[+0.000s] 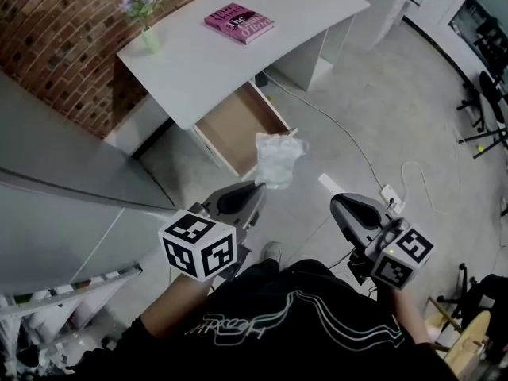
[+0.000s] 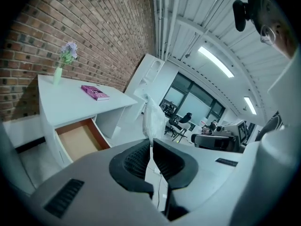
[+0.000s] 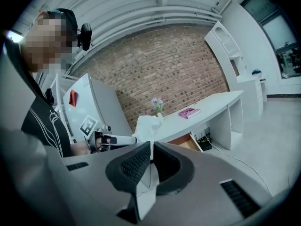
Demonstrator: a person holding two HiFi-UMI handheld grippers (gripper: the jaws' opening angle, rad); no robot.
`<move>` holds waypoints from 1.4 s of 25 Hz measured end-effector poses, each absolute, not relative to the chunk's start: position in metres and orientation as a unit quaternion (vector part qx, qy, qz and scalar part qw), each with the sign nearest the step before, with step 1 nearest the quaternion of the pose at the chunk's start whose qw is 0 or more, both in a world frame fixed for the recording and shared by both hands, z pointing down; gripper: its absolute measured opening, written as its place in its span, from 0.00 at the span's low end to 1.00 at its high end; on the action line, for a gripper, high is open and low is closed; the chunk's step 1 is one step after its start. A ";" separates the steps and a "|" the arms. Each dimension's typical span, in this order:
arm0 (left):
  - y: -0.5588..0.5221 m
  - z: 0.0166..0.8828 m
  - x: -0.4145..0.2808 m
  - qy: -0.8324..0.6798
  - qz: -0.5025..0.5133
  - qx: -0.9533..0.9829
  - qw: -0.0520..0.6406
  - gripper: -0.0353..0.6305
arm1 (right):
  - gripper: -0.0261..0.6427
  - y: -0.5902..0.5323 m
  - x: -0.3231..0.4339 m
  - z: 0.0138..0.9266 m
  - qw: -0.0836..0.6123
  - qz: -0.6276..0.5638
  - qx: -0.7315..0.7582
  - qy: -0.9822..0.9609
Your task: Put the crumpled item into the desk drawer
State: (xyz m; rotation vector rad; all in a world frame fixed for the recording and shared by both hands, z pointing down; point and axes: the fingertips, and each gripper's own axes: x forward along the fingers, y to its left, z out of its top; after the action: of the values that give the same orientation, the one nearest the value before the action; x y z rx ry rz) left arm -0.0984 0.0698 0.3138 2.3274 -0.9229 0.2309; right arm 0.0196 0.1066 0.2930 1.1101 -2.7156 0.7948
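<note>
While left fingers (image 2: 134, 163) pinch the crumpled item (image 1: 278, 159), right fingers (image 3: 135, 166) clenched, desk drawer (image 1: 235, 125) open, brown floor showing.

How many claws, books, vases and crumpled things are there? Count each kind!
Claws: 2 (left claw, right claw)
Book: 1
Vase: 1
Wad: 1
Total: 5
</note>
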 end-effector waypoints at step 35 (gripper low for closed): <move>-0.153 0.528 -0.093 -0.465 0.241 0.741 0.421 0.11 | 0.11 -0.153 0.060 0.398 0.056 0.344 0.284 -0.893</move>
State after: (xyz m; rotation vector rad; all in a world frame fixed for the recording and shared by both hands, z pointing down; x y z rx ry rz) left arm -0.0927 -0.1528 0.5284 1.8562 -1.1648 0.6045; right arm 0.0603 -0.1527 0.3977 0.8628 -2.7107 1.0429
